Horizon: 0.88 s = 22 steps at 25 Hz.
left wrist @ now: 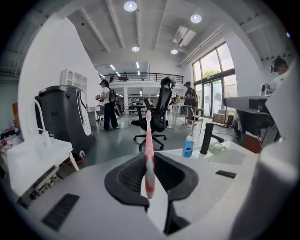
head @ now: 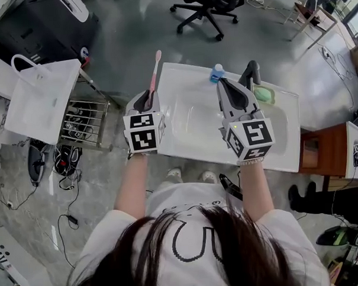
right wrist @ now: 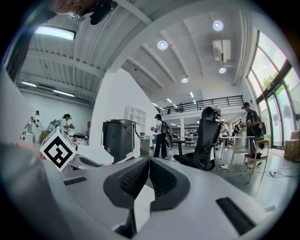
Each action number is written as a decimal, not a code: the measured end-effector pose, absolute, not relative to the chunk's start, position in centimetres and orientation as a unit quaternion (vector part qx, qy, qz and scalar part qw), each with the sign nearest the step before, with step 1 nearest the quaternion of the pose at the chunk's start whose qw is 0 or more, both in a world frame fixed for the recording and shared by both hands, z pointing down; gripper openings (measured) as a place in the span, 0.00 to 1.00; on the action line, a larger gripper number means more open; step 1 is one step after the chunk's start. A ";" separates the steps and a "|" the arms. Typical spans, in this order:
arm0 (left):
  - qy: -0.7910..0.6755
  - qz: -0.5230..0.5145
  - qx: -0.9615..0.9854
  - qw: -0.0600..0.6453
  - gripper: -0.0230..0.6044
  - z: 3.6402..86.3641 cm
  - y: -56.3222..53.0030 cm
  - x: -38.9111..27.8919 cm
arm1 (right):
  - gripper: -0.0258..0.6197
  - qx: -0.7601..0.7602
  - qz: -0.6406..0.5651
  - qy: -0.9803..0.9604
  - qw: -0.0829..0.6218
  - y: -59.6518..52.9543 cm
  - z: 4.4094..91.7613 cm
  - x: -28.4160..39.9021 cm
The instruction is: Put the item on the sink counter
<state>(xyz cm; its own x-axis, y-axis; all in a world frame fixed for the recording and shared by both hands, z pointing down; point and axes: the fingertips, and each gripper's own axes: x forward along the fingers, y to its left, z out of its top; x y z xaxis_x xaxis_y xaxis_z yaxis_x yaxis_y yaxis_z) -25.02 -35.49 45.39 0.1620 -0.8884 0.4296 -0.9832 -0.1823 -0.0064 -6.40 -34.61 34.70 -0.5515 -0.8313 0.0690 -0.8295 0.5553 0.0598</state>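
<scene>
A pink toothbrush [head: 154, 74] stands upright in my left gripper [head: 147, 100], whose jaws are shut on its lower handle, just left of the white sink counter [head: 281, 148]. In the left gripper view the toothbrush [left wrist: 148, 150] rises between the black pads [left wrist: 131, 175], bristle head up. My right gripper [head: 225, 84] hovers over the basin near the black faucet [head: 250, 74], with its jaws shut and nothing between them [right wrist: 148, 174]. A blue bottle [head: 216, 72] and a green soap [head: 263, 95] sit on the counter's far edge.
A white bag [head: 38, 98] rests on a wire rack to the left of the sink. A black office chair [head: 206, 6] stands beyond it, with a dark bin [head: 43, 27] at far left. A wooden cabinet [head: 321, 152] adjoins the counter's right end.
</scene>
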 end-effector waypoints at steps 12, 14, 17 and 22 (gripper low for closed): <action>-0.579 0.264 0.729 0.253 0.14 54.2 -35.7 -24.0 | 0.09 0.479 -0.004 -0.876 0.055 -35.5 35.8 -6.2; -0.575 0.274 0.726 0.261 0.14 55.1 -35.6 -23.9 | 0.09 0.480 -0.002 -0.875 0.058 -35.6 35.9 -6.3; -0.567 0.289 0.721 0.275 0.14 56.5 -35.5 -23.8 | 0.09 0.482 0.002 -0.874 0.062 -35.7 36.3 -6.3; -0.552 0.314 0.706 0.315 0.14 59.3 -35.0 -24.0 | 0.09 0.482 0.006 -0.873 0.071 -35.5 37.0 -6.8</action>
